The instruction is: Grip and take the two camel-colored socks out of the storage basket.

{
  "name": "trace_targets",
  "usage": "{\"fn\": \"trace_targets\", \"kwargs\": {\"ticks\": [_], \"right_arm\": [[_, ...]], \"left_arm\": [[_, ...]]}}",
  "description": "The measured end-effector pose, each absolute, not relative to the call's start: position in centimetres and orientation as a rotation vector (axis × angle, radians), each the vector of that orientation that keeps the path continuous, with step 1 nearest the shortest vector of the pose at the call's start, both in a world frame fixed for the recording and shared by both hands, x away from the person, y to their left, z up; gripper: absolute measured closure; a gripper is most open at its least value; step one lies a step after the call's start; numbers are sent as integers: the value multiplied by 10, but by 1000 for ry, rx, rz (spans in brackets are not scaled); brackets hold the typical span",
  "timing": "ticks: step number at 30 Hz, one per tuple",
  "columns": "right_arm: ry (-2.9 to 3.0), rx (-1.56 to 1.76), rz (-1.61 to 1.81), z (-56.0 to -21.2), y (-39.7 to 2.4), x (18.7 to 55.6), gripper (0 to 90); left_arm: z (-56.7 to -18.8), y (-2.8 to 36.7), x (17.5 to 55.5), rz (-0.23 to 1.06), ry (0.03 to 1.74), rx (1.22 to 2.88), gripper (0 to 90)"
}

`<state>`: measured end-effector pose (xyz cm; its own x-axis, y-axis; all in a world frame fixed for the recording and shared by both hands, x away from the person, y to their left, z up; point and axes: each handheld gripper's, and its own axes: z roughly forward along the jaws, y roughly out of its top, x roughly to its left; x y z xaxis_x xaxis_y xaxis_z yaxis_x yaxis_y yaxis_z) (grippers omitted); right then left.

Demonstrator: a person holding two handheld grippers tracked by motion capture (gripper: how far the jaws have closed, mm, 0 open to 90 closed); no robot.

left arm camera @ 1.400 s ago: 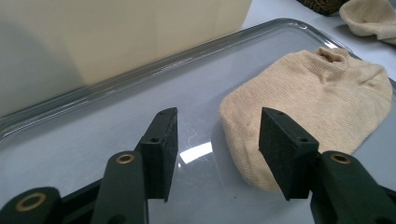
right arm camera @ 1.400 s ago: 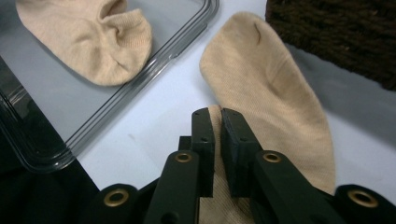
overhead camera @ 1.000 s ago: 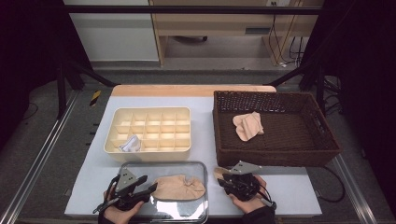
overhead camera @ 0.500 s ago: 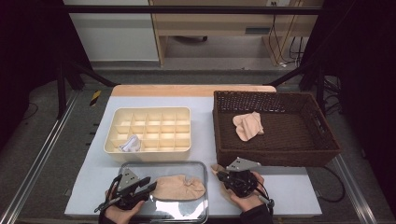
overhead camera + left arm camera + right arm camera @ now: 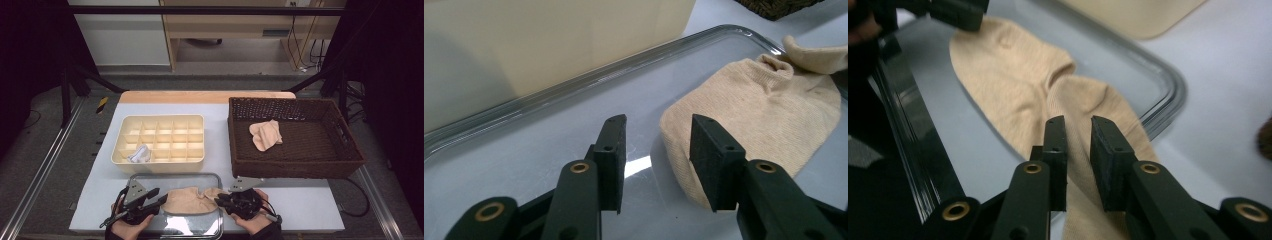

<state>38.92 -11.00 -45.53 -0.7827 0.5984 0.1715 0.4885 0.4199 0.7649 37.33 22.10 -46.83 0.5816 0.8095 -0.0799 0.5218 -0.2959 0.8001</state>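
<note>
A beige sock [image 5: 192,200] [image 5: 764,115] [image 5: 1018,85] lies flat in a clear glass tray [image 5: 175,176] at the table's near edge, its cuff end draped over the right rim. My left gripper [image 5: 161,197] [image 5: 659,135] is low over the tray at the sock's toe. Its jaws have just been opening and stand open, with the toe's edge between them, untouched. My right gripper [image 5: 218,200] [image 5: 1078,125] points left over the cuff end. Its jaws have just been opening and leave a narrow gap, with sock fabric showing in it.
A cream divided box [image 5: 160,118] behind the tray holds a white rolled item [image 5: 139,154] in a front-left cell. A dark wicker basket [image 5: 295,167] at right contains another beige sock [image 5: 265,134]. The table's near edge is just behind both hands.
My right gripper has moved left toward the tray's right end, and the sock's cuff now lies over that rim. The left hand has stayed put.
</note>
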Motion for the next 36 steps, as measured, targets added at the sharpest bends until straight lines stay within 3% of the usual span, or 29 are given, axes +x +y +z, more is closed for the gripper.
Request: {"fn": "trace_targets", "kwargs": {"ticks": [7, 15, 19, 21, 22, 23, 36], "right_arm": [[2406, 1078, 1323, -446, -127, 394, 742], [2458, 1129, 1114, -471, -125, 409, 673], [2491, 1098, 1072, -478, -121, 411, 713], [2493, 1063, 1066, -478, -118, 410, 796], [2493, 1063, 1066, -478, -118, 410, 796], [2508, 1055, 1066, -477, -118, 409, 863], [2436, 911, 1286, -444, -94, 411, 881]], "left_arm": [[-469, 221, 374, 434, 1064, 1978, 566], [-470, 220, 374, 431, 1068, 1981, 567], [-470, 220, 374, 431, 1070, 1983, 570], [-470, 220, 375, 433, 1071, 1982, 573], [-470, 220, 375, 433, 1072, 1982, 573], [-471, 220, 375, 432, 1072, 1983, 574], [-472, 220, 376, 423, 1079, 1990, 580]]}}
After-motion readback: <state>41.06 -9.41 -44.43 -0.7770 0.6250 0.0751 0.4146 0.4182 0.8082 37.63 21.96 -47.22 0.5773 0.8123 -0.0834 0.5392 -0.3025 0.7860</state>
